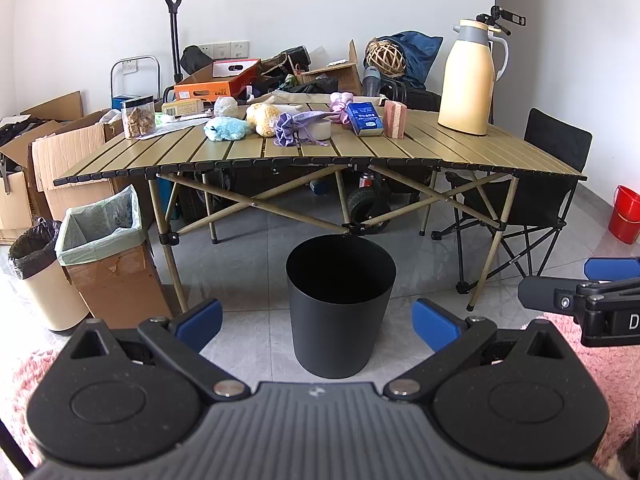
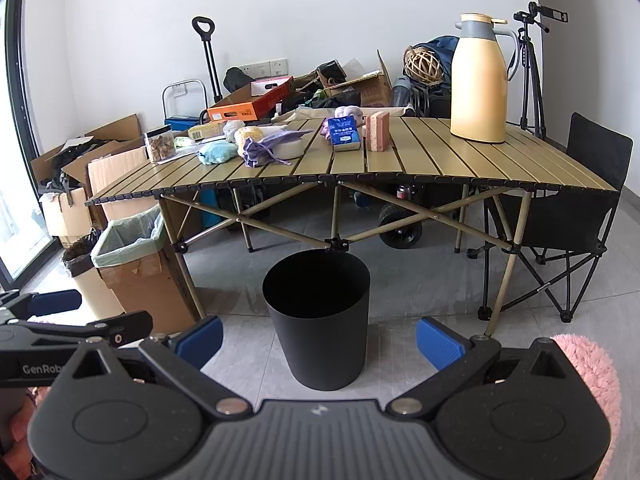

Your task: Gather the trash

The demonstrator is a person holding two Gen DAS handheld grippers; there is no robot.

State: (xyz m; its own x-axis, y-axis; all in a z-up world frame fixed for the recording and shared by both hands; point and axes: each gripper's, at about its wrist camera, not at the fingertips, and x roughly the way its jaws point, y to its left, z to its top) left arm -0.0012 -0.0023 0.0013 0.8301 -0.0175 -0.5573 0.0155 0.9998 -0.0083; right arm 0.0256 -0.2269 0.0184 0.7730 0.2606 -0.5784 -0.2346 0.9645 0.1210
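A black round bin (image 1: pixel 340 304) stands on the grey tile floor in front of a slatted folding table (image 1: pixel 460 148); it also shows in the right wrist view (image 2: pixel 318 316). On the table lie a blue crumpled wad (image 1: pixel 225 128), a yellow wad (image 1: pixel 262 118), a purple pouch (image 1: pixel 292 128), a blue packet (image 1: pixel 364 119) and a pink sponge block (image 1: pixel 395 119). My left gripper (image 1: pixel 318 324) is open and empty, low above the floor before the bin. My right gripper (image 2: pixel 320 338) is open and empty, beside it on the right.
A cream thermos jug (image 1: pixel 468 76) stands at the table's right. A clear jar (image 1: pixel 138 117) sits at its left. A lined cardboard bin (image 1: pixel 104 240) and a cream bin (image 1: pixel 40 272) stand at left. A black folding chair (image 1: pixel 552 200) and red bucket (image 1: pixel 626 214) are at right.
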